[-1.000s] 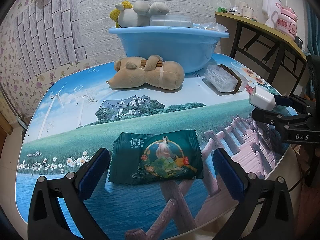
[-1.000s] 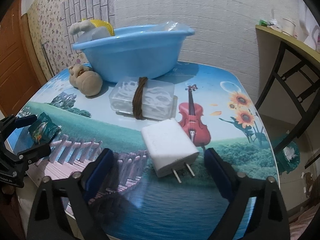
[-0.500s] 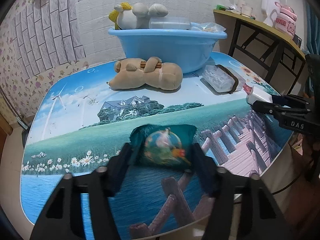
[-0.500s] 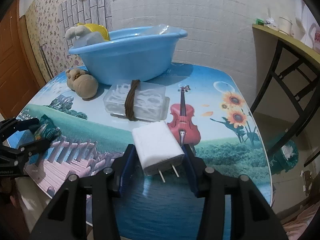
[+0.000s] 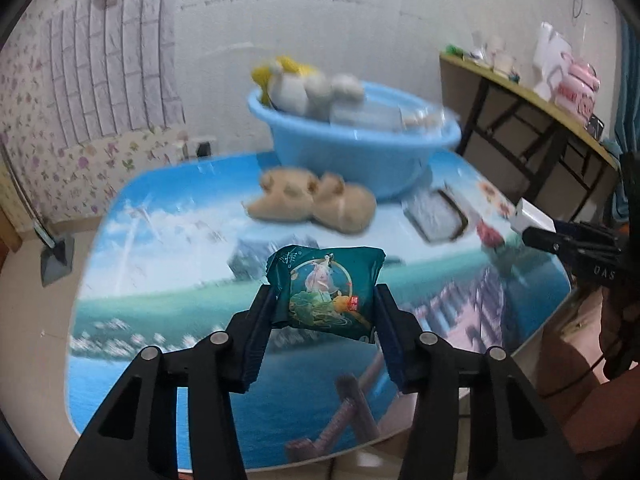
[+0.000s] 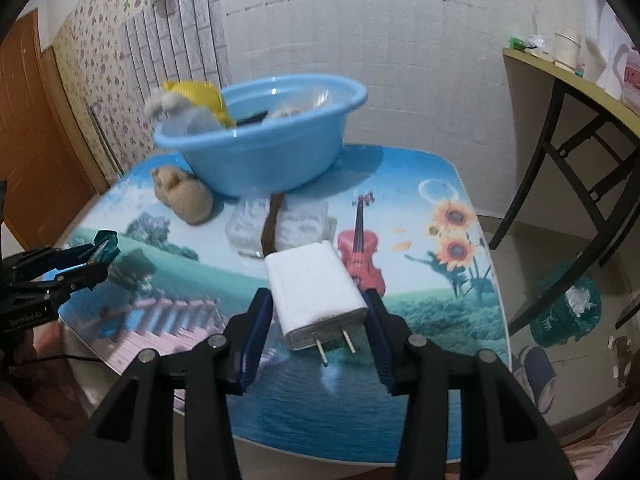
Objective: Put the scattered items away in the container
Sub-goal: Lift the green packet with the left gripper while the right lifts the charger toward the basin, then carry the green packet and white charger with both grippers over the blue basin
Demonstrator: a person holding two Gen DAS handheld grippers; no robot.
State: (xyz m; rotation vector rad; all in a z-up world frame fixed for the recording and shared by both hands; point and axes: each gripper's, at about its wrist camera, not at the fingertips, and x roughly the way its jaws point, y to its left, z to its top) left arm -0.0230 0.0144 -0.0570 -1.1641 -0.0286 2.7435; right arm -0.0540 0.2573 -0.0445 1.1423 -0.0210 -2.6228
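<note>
Printed table under basin, toy

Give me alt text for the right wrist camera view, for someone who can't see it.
The right gripper holds a white plug-in charger between its jaws, prongs toward the camera, above a table covered in a scenic print. Beyond it sit a clear plastic box, a tan plush toy and a blue basin already holding items. At far left, the left gripper grips a green packet.
</note>
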